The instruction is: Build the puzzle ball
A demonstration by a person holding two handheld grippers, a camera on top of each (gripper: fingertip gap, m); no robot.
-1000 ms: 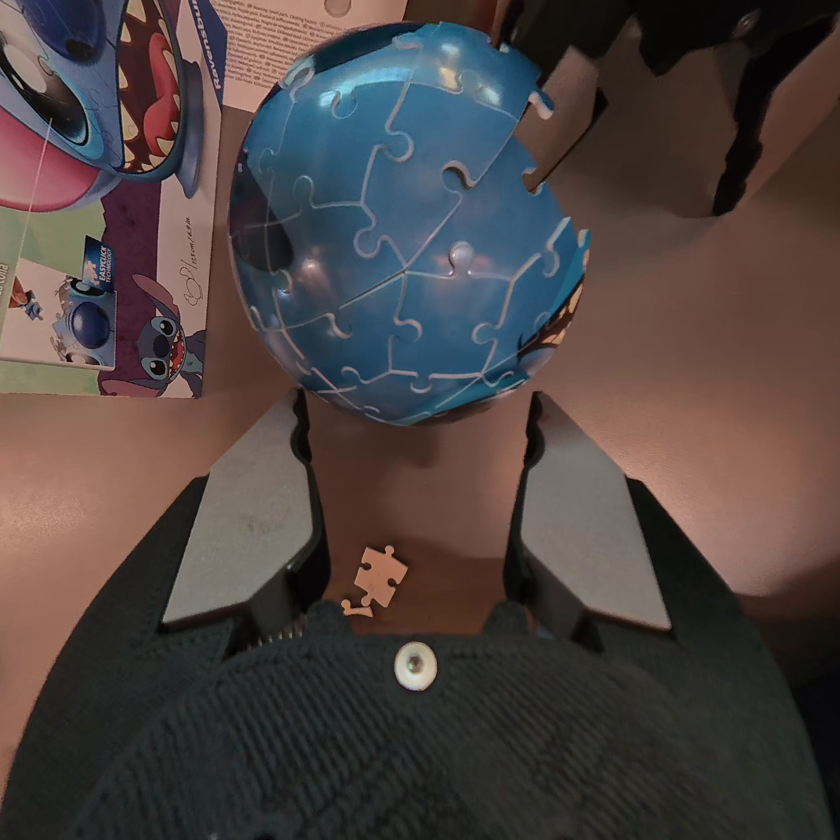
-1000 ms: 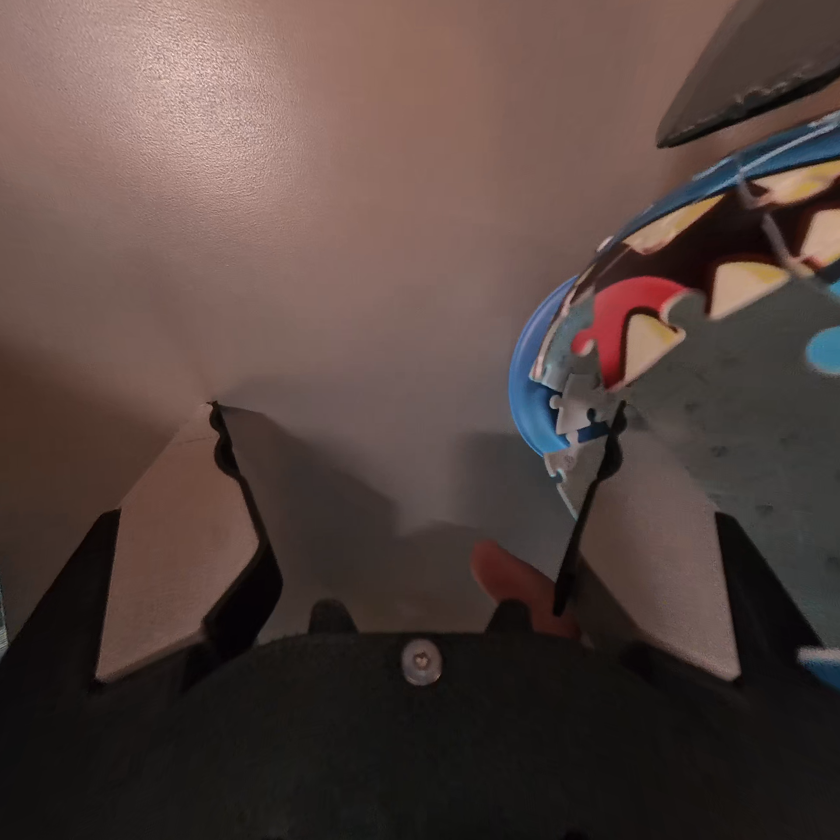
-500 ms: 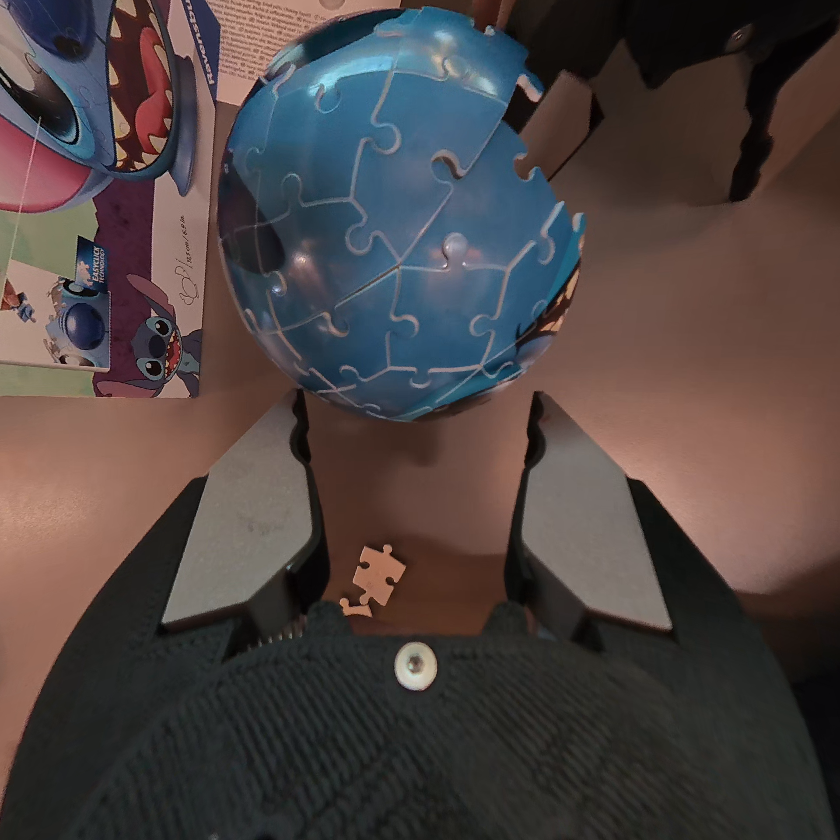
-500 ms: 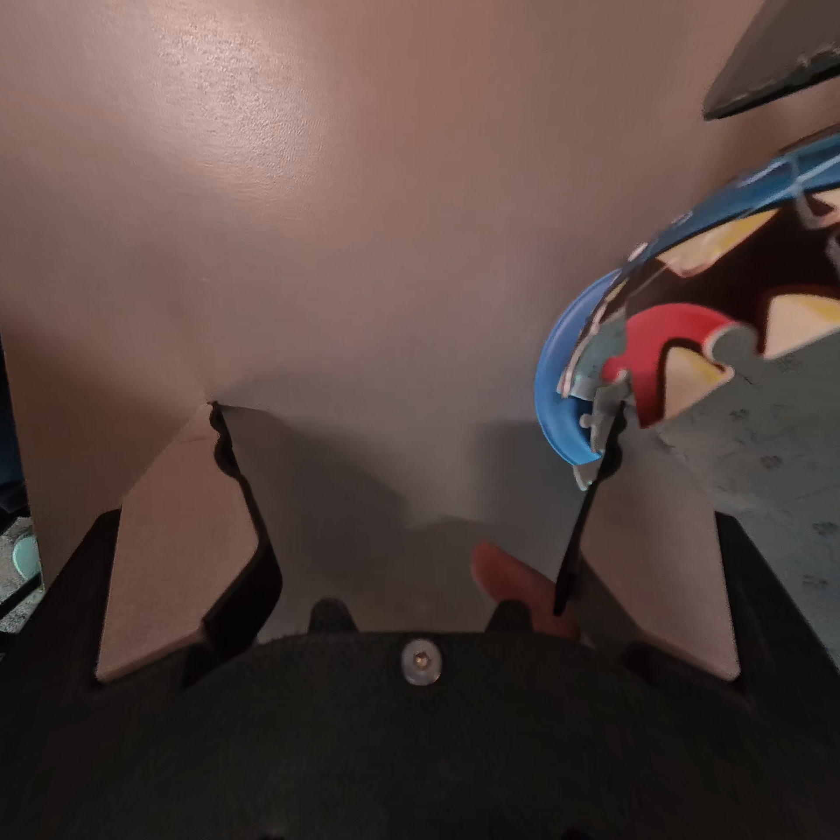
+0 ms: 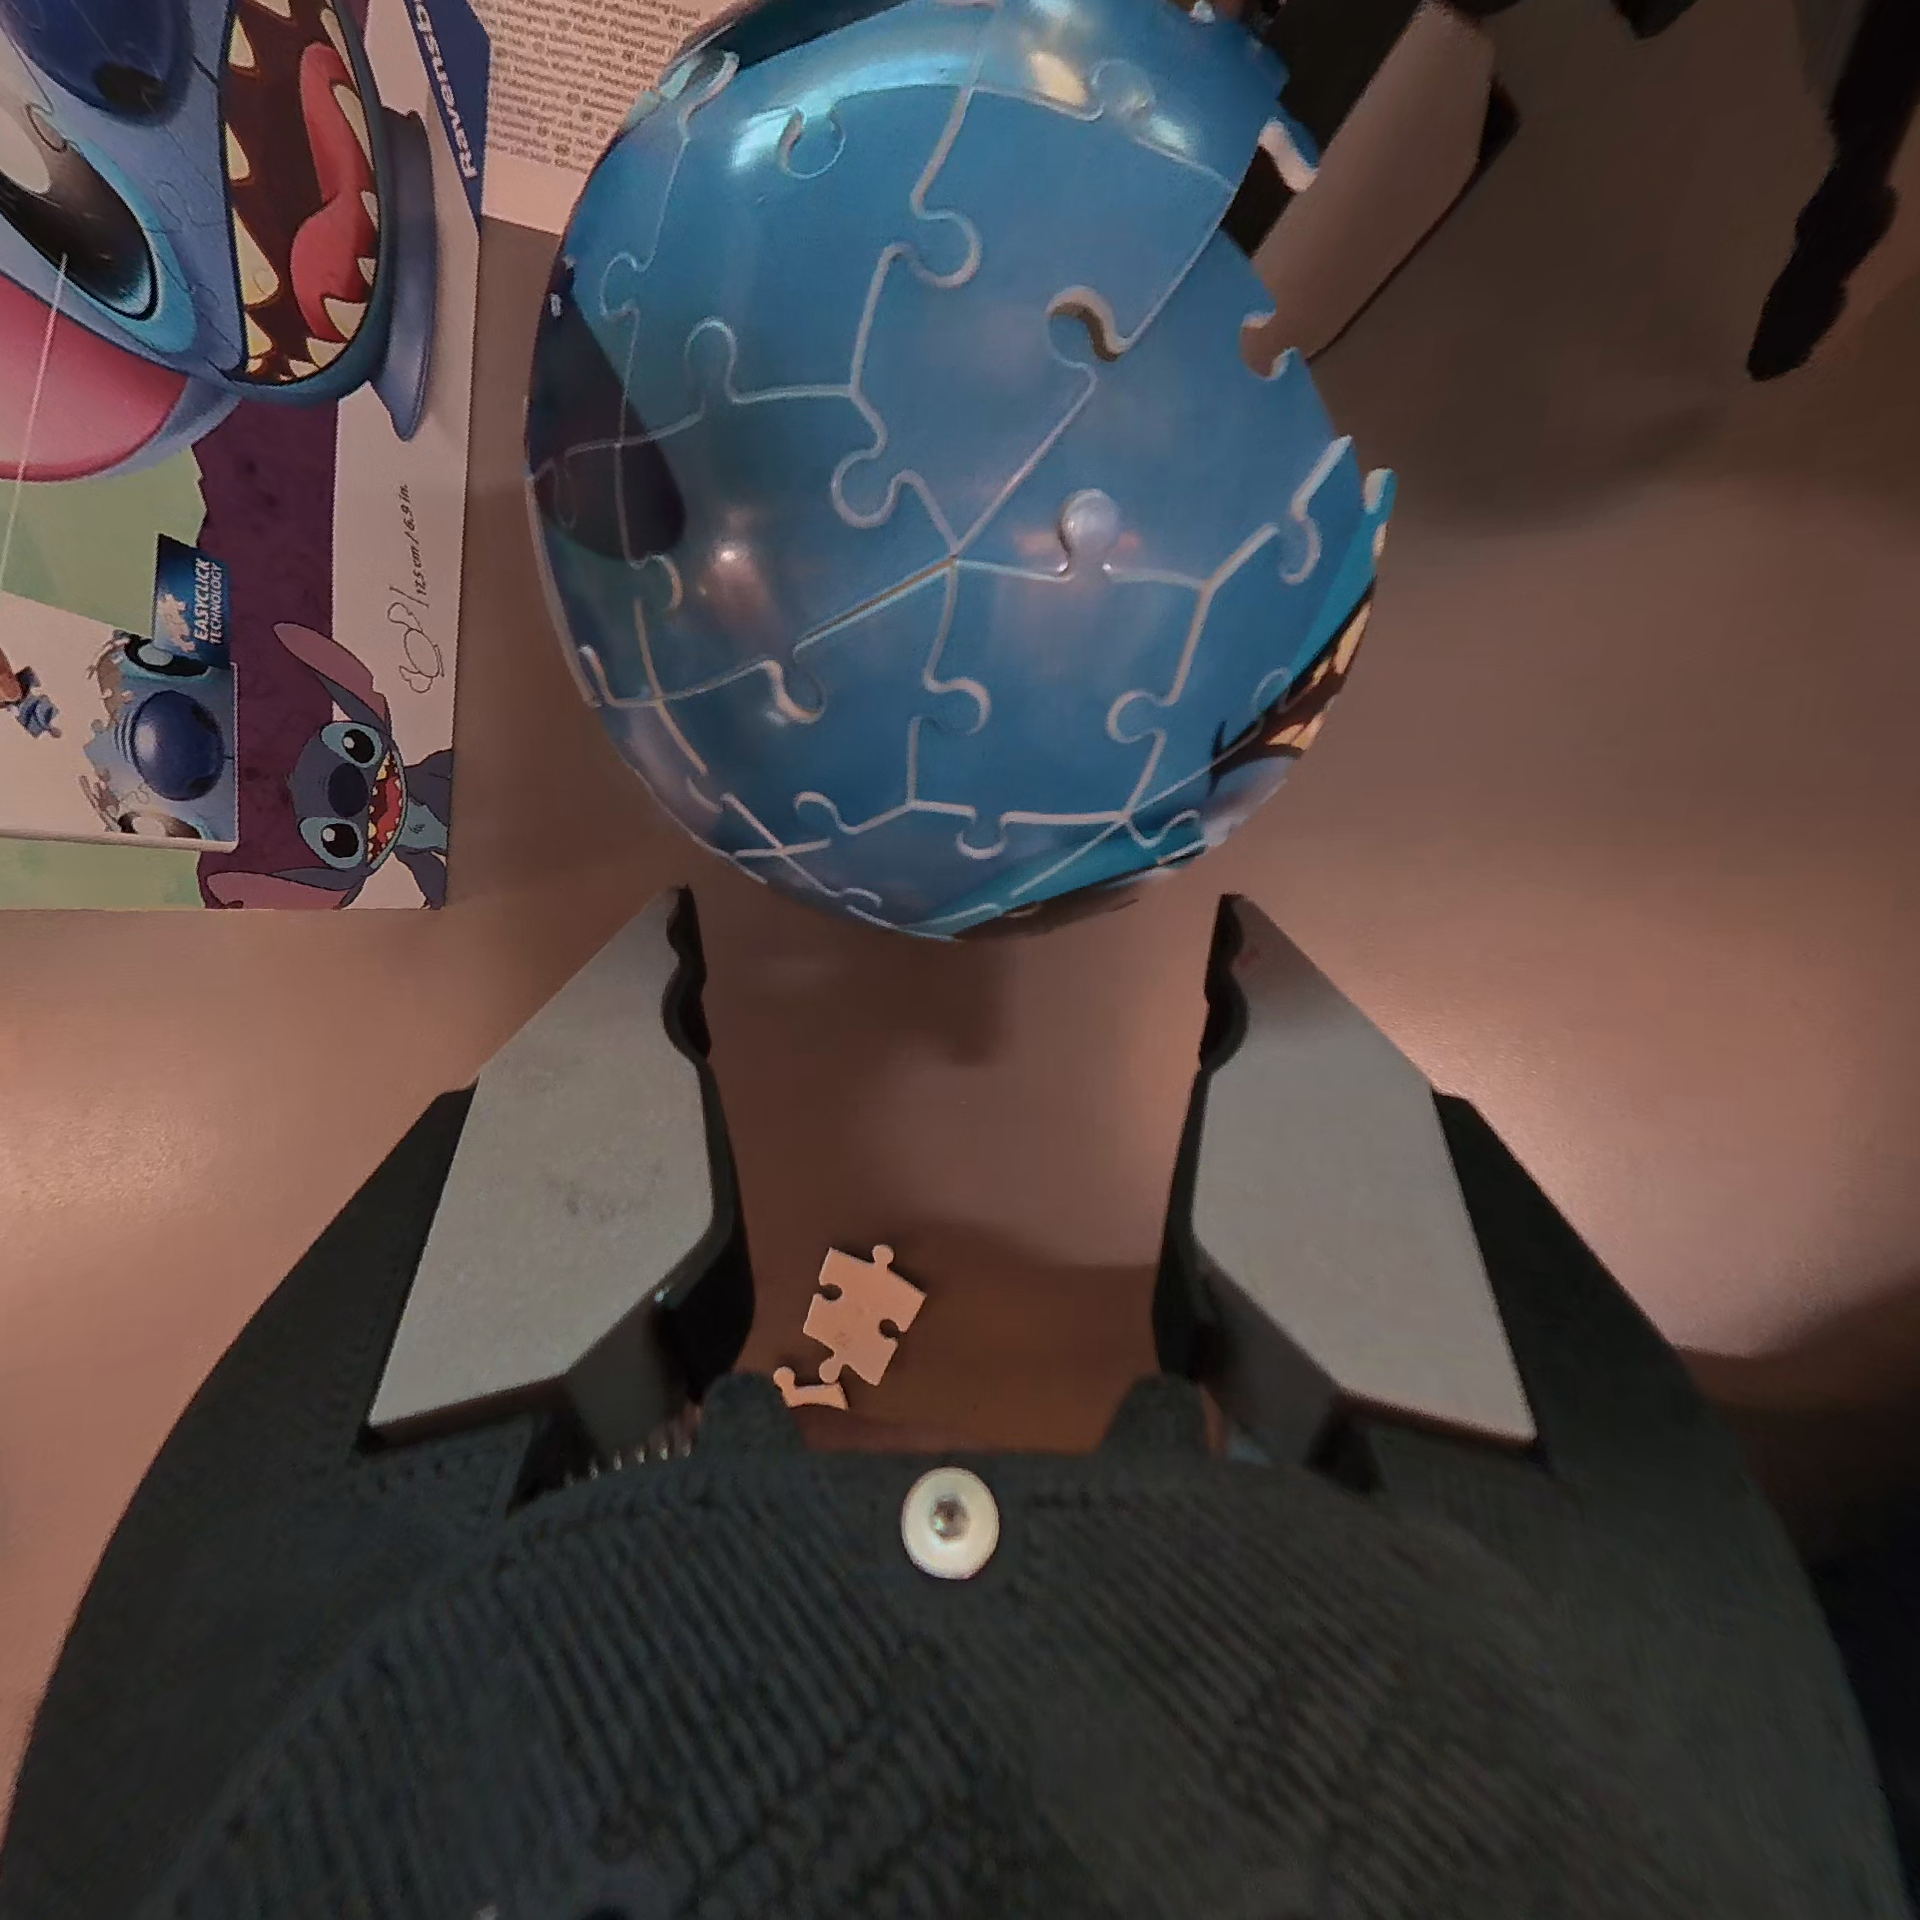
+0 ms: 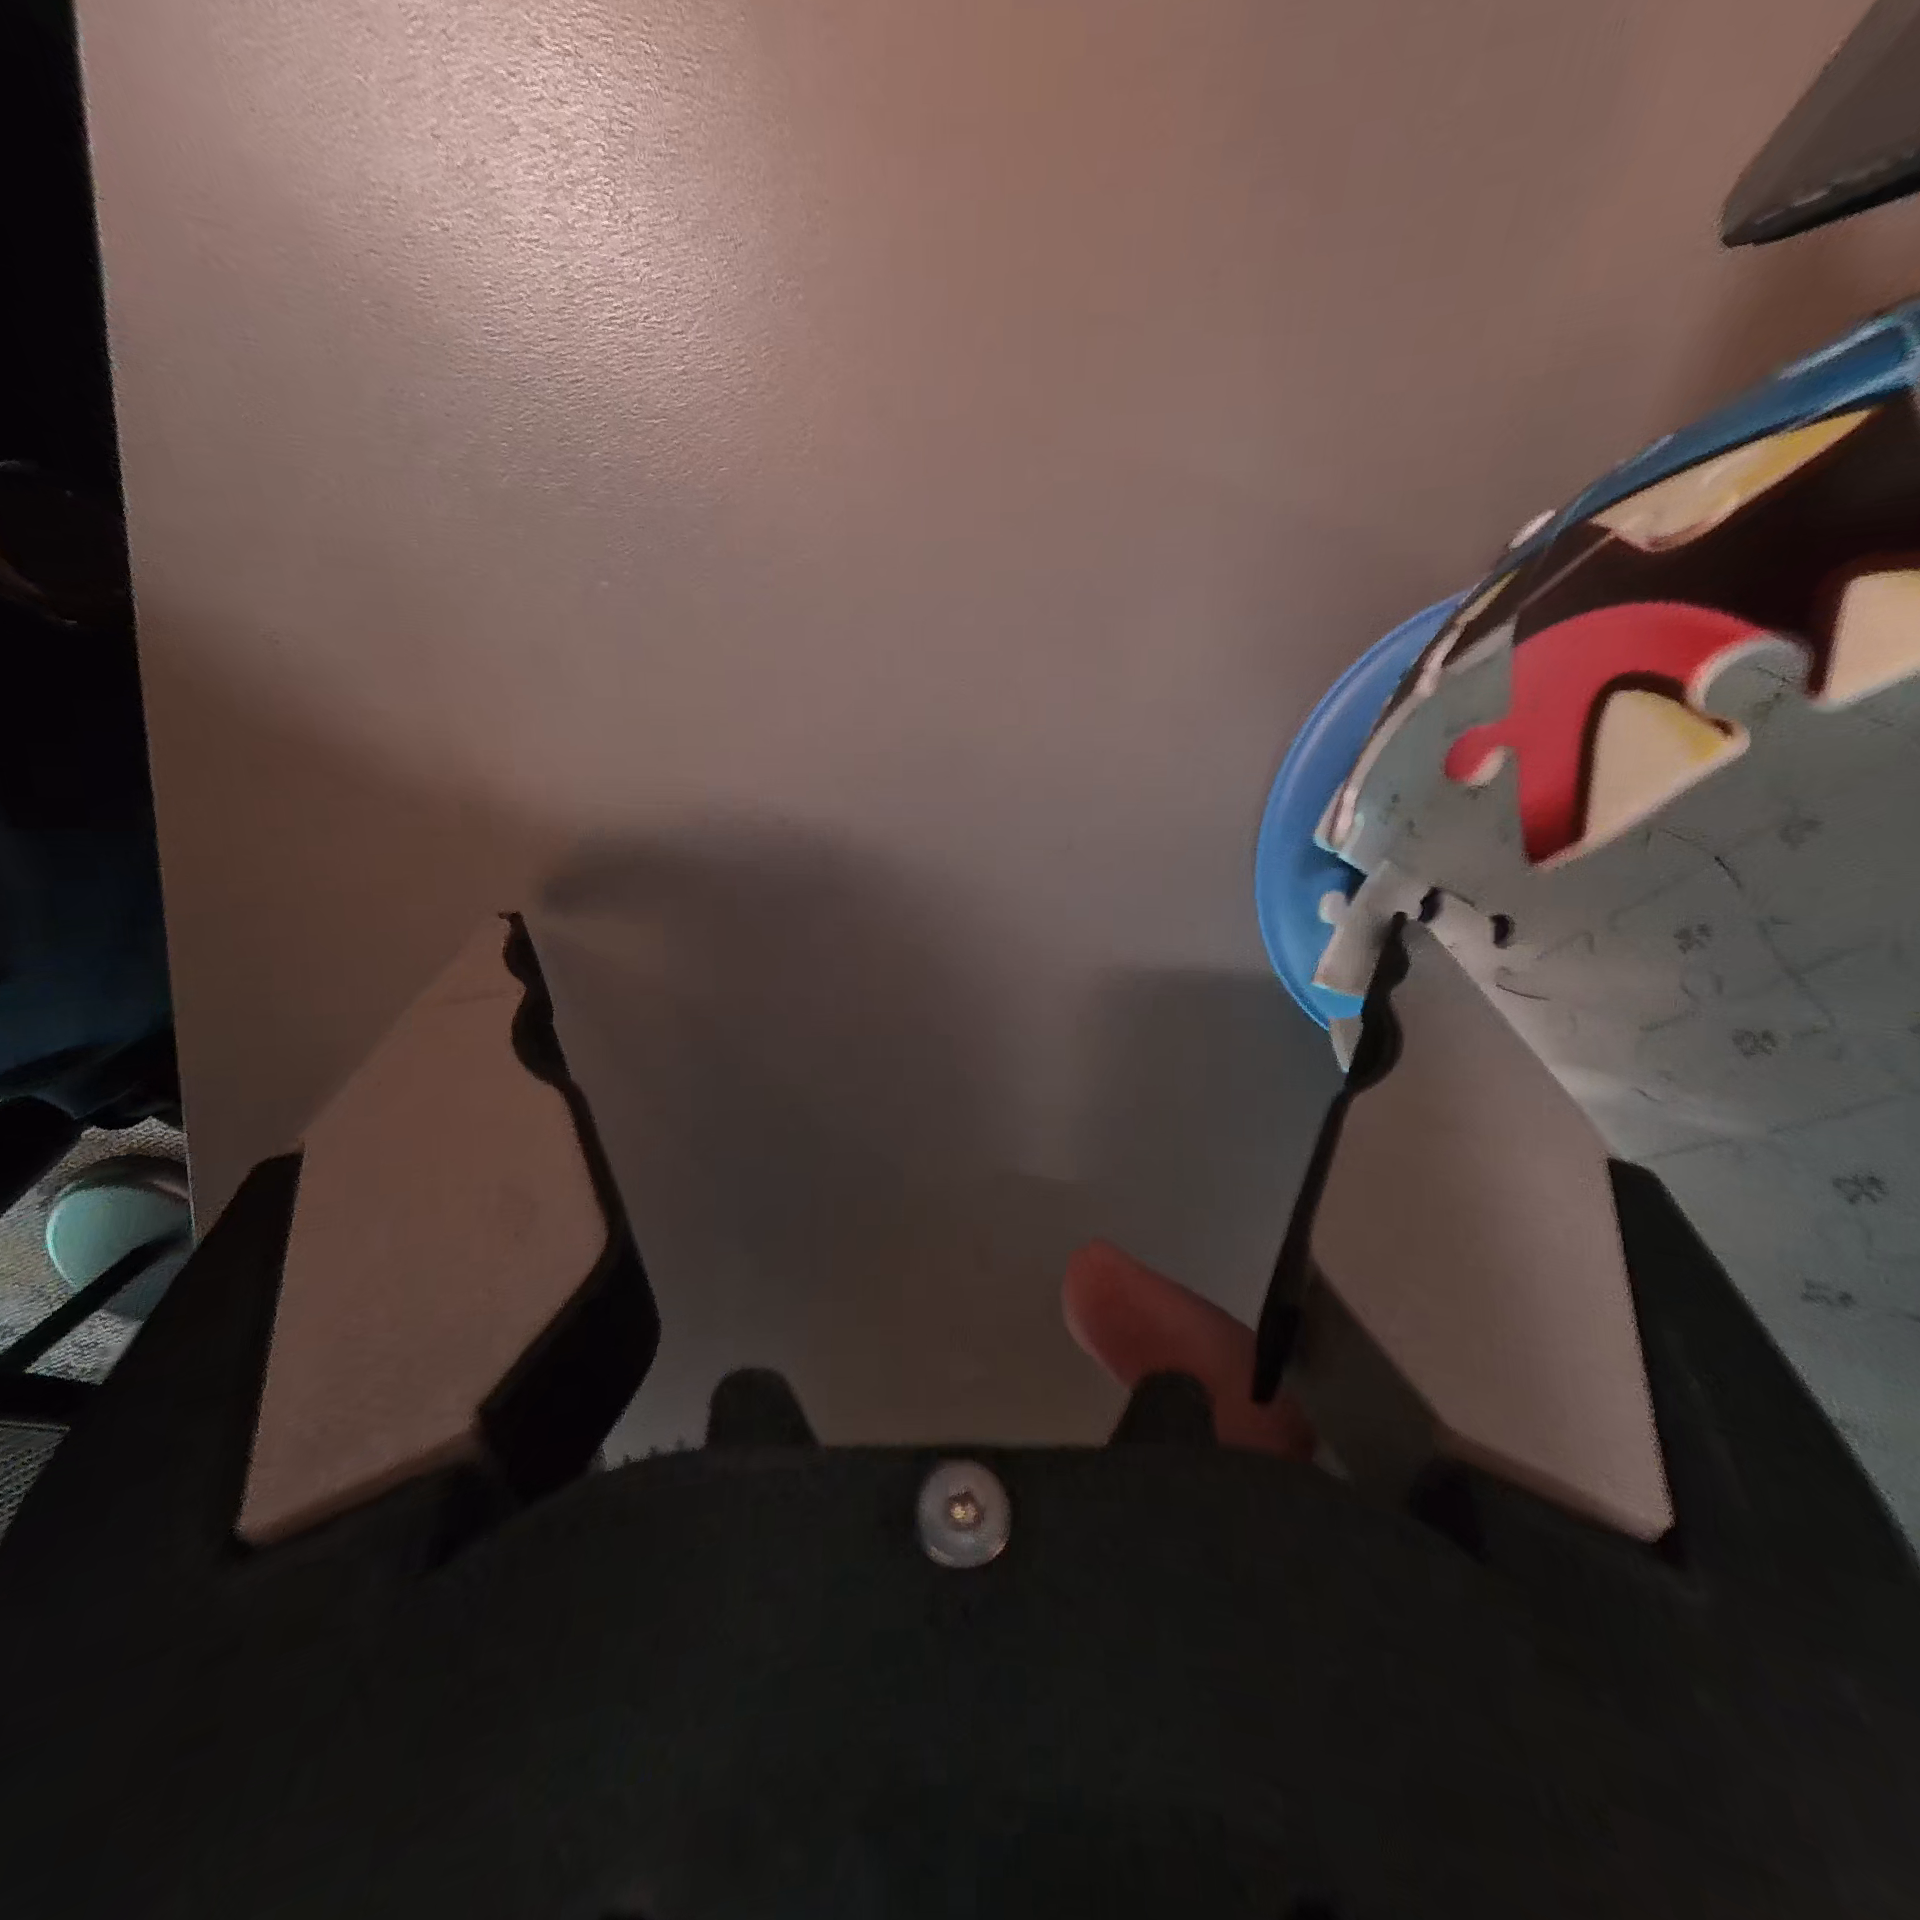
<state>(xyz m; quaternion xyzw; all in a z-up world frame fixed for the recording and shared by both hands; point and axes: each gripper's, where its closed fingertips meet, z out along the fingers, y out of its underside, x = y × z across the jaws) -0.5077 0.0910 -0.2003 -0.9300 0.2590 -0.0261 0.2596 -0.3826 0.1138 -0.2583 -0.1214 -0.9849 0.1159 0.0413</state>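
Left wrist view: the left gripper (image 5: 951,914) is pointing forward over a matte beige tabletop (image 5: 1610,790), its two grey fingers (image 5: 582,1174) spread wide and holding nothing. Just beyond the fingertips, centred between them but not touching either, one glossy blue, partly assembled puzzle ball (image 5: 935,488) is sitting with a gap showing along its far right edge. One loose, pale jigsaw piece (image 5: 862,1311) is lying face down between the finger bases, with one smaller pale fragment (image 5: 810,1388) just beside it. One printed cardboard puzzle box (image 5: 229,447) with a blue cartoon creature is lying flat to the left of the left finger. The right gripper (image 5: 1538,156) is showing as a dark shape beyond the ball, to the right.

In the right wrist view, the right gripper (image 6: 951,925) is also standing wide open and empty. The ball's open rim (image 6: 1621,790), with red, cream and grey inner faces, is touching the tip of the right-hand finger (image 6: 1475,1195). One fingertip of the person's hand (image 6: 1153,1320) is peeking between the finger bases.
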